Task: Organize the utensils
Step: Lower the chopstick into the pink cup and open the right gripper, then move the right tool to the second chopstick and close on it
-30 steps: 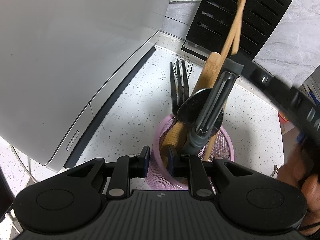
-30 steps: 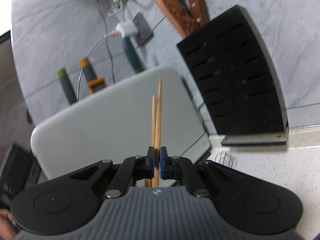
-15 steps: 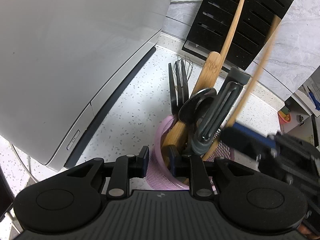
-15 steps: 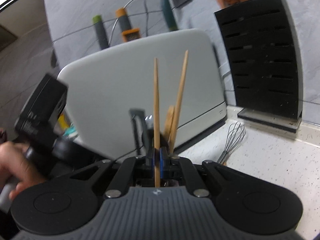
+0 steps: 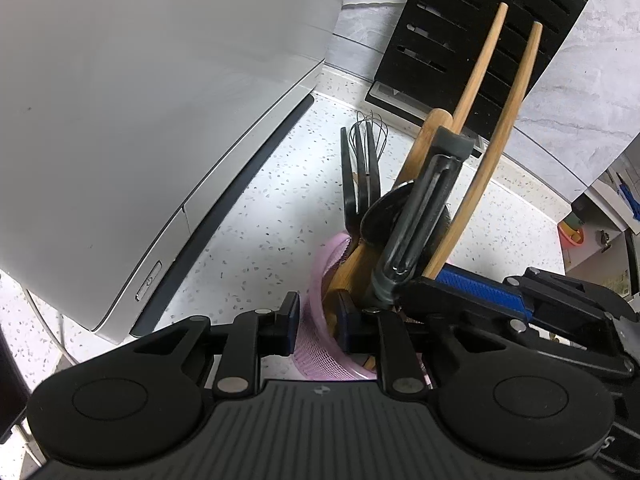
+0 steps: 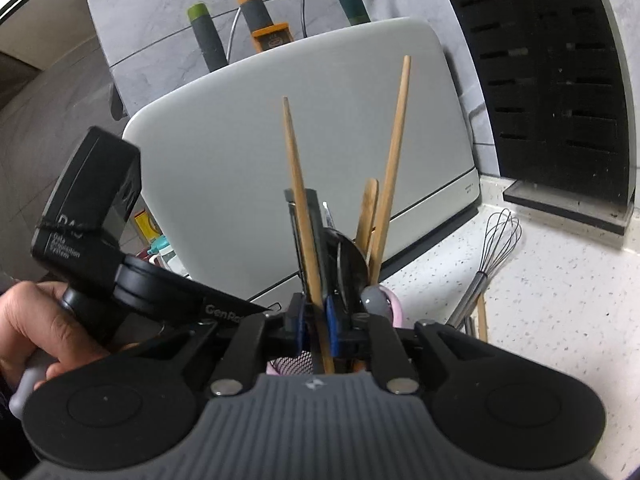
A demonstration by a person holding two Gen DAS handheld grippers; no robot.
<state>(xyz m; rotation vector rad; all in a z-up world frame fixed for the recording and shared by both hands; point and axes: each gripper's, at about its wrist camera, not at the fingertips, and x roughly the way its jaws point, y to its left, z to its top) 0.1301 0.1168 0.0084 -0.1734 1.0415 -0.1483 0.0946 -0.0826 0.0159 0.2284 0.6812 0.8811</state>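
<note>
A pink mesh utensil holder [image 5: 320,344] stands on the speckled counter, holding a wooden spatula [image 5: 424,148], a grey peeler [image 5: 420,216], a metal spoon [image 5: 380,216] and two wooden chopsticks [image 5: 504,128]. My left gripper [image 5: 314,324] straddles the holder's rim, pads on either side of the mesh wall. My right gripper [image 6: 316,322] hovers over the holder [image 6: 292,360], jaws parted, with one chopstick [image 6: 300,200] standing between the pads and the other chopstick [image 6: 394,152] leaning right. It also shows in the left wrist view [image 5: 480,292].
A white appliance [image 5: 140,100] fills the left side. A black knife block [image 5: 480,28] stands at the back wall. A wire whisk [image 6: 488,256] and black tongs [image 5: 360,176] lie on the counter behind the holder. Utensil handles [image 6: 208,36] hang on the wall.
My right gripper came down over the holder with both chopsticks, and its jaws parted. The chopsticks now stand in the holder and have spread apart. The left gripper stayed on the rim.
</note>
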